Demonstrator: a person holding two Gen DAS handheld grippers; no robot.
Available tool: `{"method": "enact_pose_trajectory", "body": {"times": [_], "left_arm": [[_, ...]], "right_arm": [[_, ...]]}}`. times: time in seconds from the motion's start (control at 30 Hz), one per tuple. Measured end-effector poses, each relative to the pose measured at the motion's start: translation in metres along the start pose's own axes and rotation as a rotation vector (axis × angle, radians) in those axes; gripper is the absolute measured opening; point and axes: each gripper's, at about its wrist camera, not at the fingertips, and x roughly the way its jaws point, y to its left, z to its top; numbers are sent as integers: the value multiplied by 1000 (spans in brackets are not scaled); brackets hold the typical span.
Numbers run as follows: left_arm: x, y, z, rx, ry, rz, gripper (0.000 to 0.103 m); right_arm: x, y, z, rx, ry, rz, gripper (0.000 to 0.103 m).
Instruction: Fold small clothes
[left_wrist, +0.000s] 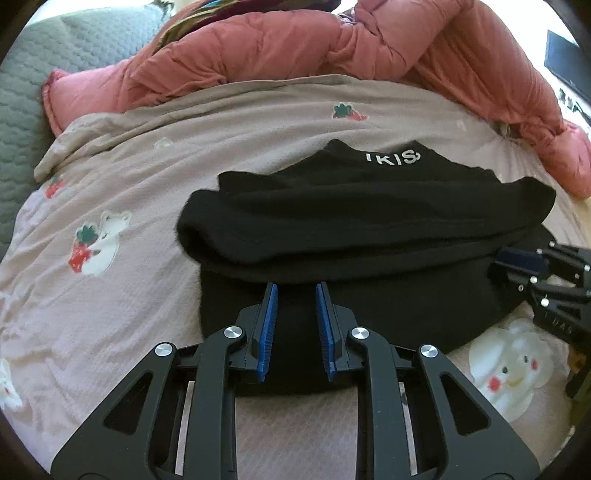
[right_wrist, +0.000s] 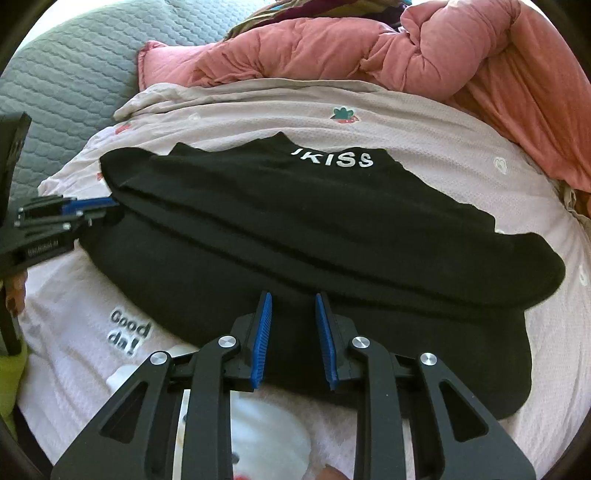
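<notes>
We are mid-fold: the black garment lies across the centre of both frames on the pink printed sheet, its upper layers already doubled over. Our left gripper and right gripper hover with jaws apart over its near edge — gripping nothing. Next, we judge, each must pinch that lower hem and carry it up toward the lettering.

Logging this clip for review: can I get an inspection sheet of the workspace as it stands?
Surface: pink printed bedsheet, wrinkled.
Job's things: black garment with white lettering, partly folded, lying flat.
Clutter: pink quilted duvet bunched behind; grey quilted cover at left.
Grippers: left gripper open over the garment's near edge; right gripper open, likewise, holding nothing.
Cables: nothing seen.
Surroundings: dark object at the left view's far right edge, unclear.
</notes>
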Motion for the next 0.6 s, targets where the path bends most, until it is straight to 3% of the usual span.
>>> {"method": "enact_pose_trajectory", "body": {"times": [0.37, 0.6], "left_arm": [[32, 15, 23, -70, -16, -36, 22], [48, 30, 50, -167, -8, -71, 26]], "right_arm": [[25, -11, 35, -16, -33, -45, 22], [21, -42, 76, 36, -115, -108, 23]]}}
